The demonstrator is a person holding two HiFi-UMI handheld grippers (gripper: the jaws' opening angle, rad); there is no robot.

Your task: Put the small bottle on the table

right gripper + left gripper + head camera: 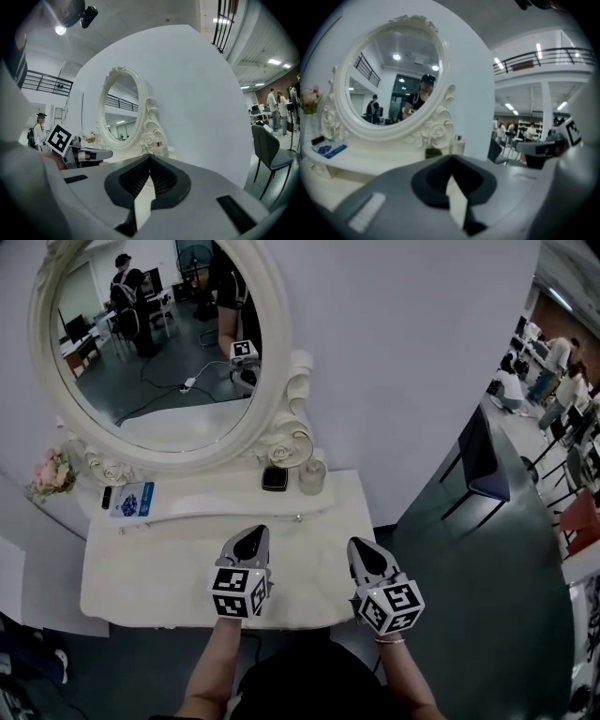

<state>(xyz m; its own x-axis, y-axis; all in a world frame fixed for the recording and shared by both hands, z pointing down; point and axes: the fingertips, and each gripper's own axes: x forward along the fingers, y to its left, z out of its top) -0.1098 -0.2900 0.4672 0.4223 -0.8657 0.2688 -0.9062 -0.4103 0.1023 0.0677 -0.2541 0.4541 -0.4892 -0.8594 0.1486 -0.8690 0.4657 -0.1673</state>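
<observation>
The small bottle (312, 476) stands upright on the raised back ledge of the bench (150, 568), near the back right corner, right below the scrolled foot of the mirror frame. It looks pale and translucent with a lighter cap. In your left gripper view it shows again (458, 144), small and far off, straight ahead past the claw tips. A black square thing (275, 478) sits just beside it on the ledge, on the side towards the back left corner; whether the two touch, I cannot tell.

Neither claw is on the bottle. Your left claw (251, 532) hangs over the middle of the bench, towards the front edge, pointing at the ledge; its jaws are closed, tip against tip, with nothing between them (451, 157). Your right claw (361, 545) hangs over the front right part of the bench, near the right edge, and its jaws are likewise closed on nothing (150, 157). Both are well apart from the bottle.

Further along the ledge, towards the back left corner, lies a blue packet (133, 499) with a small dark thing just beside it. Pink flowers (52, 472) sit past the bench's left edge. The oval mirror (141, 381) rises from the back edge. A dark chair (483, 460) stands on the floor off the right edge.
</observation>
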